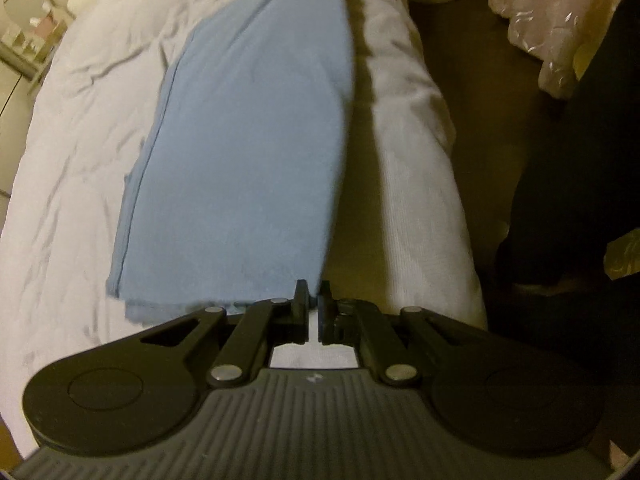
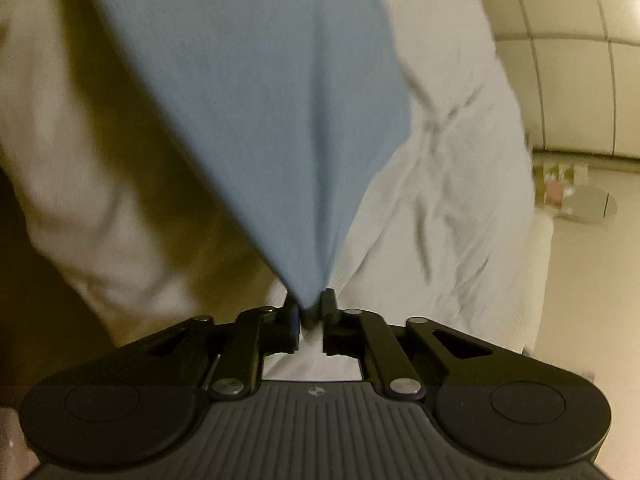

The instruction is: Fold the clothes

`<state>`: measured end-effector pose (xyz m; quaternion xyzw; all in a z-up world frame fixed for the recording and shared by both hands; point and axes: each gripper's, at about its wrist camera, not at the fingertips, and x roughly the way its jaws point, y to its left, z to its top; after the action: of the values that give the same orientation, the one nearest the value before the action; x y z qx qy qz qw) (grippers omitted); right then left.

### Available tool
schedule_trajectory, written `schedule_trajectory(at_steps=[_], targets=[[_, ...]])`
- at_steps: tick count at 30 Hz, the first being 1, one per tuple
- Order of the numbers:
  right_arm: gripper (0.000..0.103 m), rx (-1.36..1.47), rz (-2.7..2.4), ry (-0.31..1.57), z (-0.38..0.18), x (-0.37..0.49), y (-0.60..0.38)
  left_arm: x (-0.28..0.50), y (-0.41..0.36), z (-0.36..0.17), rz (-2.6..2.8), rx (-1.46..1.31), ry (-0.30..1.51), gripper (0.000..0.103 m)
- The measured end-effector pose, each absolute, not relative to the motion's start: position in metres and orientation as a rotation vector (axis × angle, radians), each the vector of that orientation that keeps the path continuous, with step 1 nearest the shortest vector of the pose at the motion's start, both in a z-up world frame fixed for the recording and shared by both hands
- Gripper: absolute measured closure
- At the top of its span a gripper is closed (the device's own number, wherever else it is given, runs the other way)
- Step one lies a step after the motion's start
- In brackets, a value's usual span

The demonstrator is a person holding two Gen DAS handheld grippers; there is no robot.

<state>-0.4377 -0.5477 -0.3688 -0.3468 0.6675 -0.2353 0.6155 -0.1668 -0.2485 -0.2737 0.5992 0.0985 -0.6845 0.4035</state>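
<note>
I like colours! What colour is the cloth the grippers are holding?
Light blue, plain with no pattern. The cloth shows best in the left wrist view, lying over the white bedding.

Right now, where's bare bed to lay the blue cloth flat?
Free: wrinkled white duvet left of the light blue cloth, toward the pillow. Crowded: bed edge on the cloth's right, where the left gripper and right gripper pinch it.
</note>
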Motion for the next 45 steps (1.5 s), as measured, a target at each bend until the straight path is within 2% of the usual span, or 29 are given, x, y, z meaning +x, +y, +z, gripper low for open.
schedule_trajectory(at_steps=[4, 6, 7, 12, 16, 22, 28, 33, 45], targets=[[0.099, -0.633, -0.671, 1.548, -0.363, -0.442, -0.546, -0.15, -0.23, -0.266, -1.677, 1.562, 0.224, 0.096], [0.097, -0.547, -0.714, 1.516, -0.35, -0.435, -0.532, -0.136, -0.229, -0.26, -1.641, 1.572, 0.19, 0.081], [0.094, -0.512, -0.717, 1.495, -0.343, -0.429, -0.519, -0.129, -0.23, -0.258, -1.625, 1.573, 0.169, 0.068], [0.082, -0.329, -0.714, 1.38, -0.31, -0.388, -0.446, -0.093, -0.243, -0.266, -1.615, 1.628, -0.017, 0.063], [0.066, -0.171, -0.739, 1.308, -0.286, -0.343, -0.389, -0.064, -0.255, -0.288, -1.675, 1.673, -0.279, 0.053], [0.053, 0.005, -0.796, 1.264, -0.266, -0.276, -0.313, -0.021, -0.271, -0.326, -1.82, 1.701, -0.718, 0.052], [0.052, 0.094, -0.8, 1.26, -0.271, -0.216, -0.273, 0.007, -0.288, -0.355, -1.926, 1.682, -1.003, 0.049], [0.05, 0.118, -0.783, 1.215, -0.269, -0.18, -0.254, 0.016, -0.3, -0.371, -1.982, 1.663, -1.097, 0.048], [0.044, 0.129, -0.762, 1.192, -0.271, -0.154, -0.25, 0.039, -0.281, -0.363, -2.073, 1.642, -1.117, 0.052]])
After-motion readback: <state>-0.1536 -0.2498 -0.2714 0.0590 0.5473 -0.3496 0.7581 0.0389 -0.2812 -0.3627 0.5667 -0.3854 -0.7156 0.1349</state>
